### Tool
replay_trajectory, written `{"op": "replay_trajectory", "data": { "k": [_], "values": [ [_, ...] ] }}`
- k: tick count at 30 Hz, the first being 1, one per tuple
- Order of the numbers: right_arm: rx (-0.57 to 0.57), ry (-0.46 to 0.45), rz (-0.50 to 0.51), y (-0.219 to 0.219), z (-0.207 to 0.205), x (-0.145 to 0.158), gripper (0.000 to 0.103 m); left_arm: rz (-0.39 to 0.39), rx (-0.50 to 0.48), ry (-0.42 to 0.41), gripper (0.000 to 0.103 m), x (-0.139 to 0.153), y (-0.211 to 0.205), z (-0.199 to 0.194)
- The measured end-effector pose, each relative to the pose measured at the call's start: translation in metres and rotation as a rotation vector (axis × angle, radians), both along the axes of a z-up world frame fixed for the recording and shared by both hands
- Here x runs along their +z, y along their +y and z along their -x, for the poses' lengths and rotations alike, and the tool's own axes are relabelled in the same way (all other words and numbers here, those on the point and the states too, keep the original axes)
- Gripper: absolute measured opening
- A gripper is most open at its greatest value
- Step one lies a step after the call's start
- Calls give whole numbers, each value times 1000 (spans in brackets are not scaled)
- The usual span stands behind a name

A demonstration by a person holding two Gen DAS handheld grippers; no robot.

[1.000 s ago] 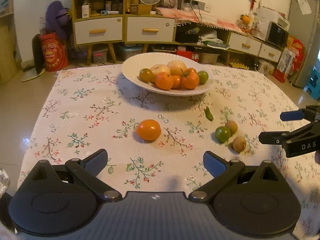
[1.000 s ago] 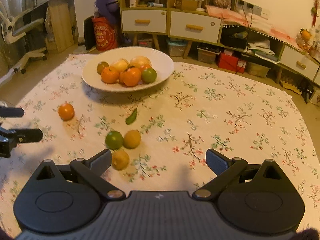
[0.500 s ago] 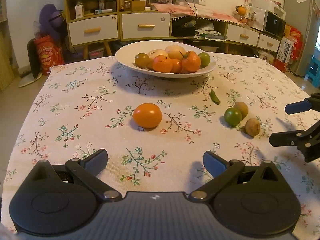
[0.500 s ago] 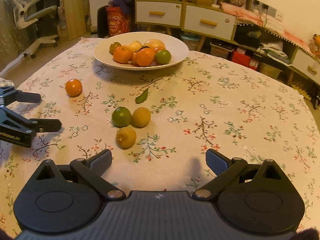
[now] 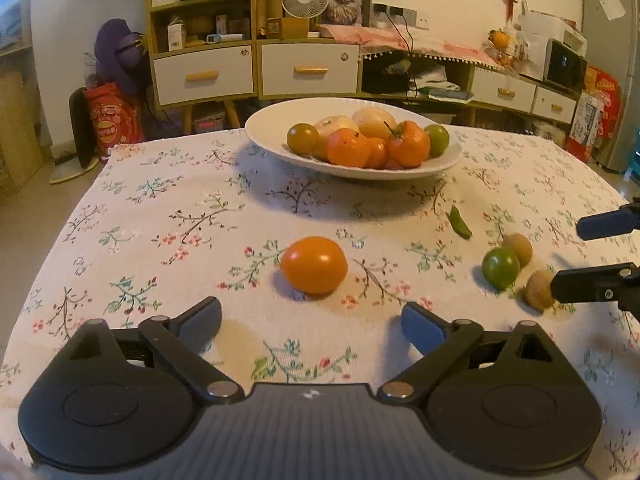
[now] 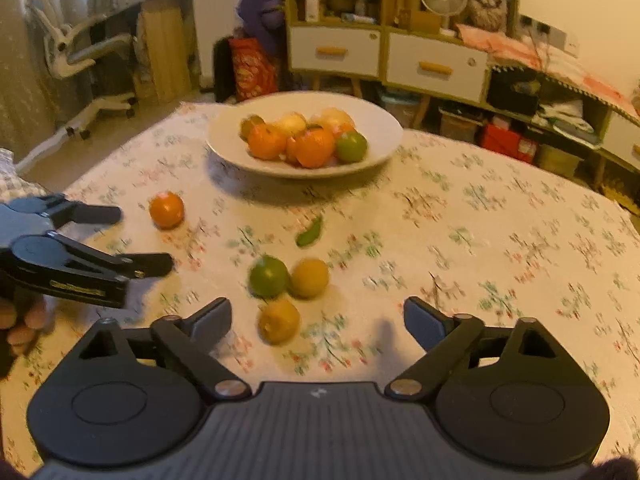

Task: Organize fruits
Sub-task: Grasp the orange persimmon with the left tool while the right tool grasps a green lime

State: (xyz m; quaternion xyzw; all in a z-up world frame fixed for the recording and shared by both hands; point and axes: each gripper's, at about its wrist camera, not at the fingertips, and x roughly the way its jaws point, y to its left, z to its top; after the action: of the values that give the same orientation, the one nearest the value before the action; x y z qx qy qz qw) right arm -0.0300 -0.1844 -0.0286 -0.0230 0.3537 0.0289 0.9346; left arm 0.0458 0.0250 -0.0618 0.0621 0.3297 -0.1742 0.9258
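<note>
A white bowl (image 5: 264, 140) (image 6: 384, 136) at the back of the table holds several orange, green and pale fruits. An orange fruit (image 5: 314, 265) (image 6: 166, 209) lies loose on the floral cloth, just ahead of my open, empty left gripper (image 5: 311, 322) (image 6: 142, 238). A green fruit (image 5: 500, 268) (image 6: 269, 276) and two brownish fruits (image 5: 519, 247) (image 6: 279, 321) lie together to the right. My right gripper (image 6: 318, 322) (image 5: 576, 256) is open and empty, with the nearest brown fruit just ahead between its fingers.
A green leaf (image 5: 460, 222) (image 6: 310, 232) lies on the cloth in front of the bowl. Drawers and shelves (image 5: 256, 68) stand behind the table. An office chair (image 6: 86, 52) stands at the far left.
Both grippers have moved forward and lower toward the loose fruits. The orange fruit and the group of three fruits appear larger and closer. Both stay open.
</note>
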Motion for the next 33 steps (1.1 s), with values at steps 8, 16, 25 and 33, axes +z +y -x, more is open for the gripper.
{"op": "replay_trajectory", "data": {
  "k": [8, 16, 25, 33],
  "values": [
    [109, -22, -38, 18, -12, 6, 65, 34, 6, -1, 66, 3, -6, -8],
    [132, 17, -63, 26, -22, 0, 52, 55, 7, -5, 50, 6, -10, -13],
    [119, 16, -34, 31, -27, -3, 47, 105, 29, 21, 37, 8, -10, -20],
    [102, 27, 7, 34, -34, -7, 38, 138, 62, 49, 23, 10, -6, -24]
  ]
}}
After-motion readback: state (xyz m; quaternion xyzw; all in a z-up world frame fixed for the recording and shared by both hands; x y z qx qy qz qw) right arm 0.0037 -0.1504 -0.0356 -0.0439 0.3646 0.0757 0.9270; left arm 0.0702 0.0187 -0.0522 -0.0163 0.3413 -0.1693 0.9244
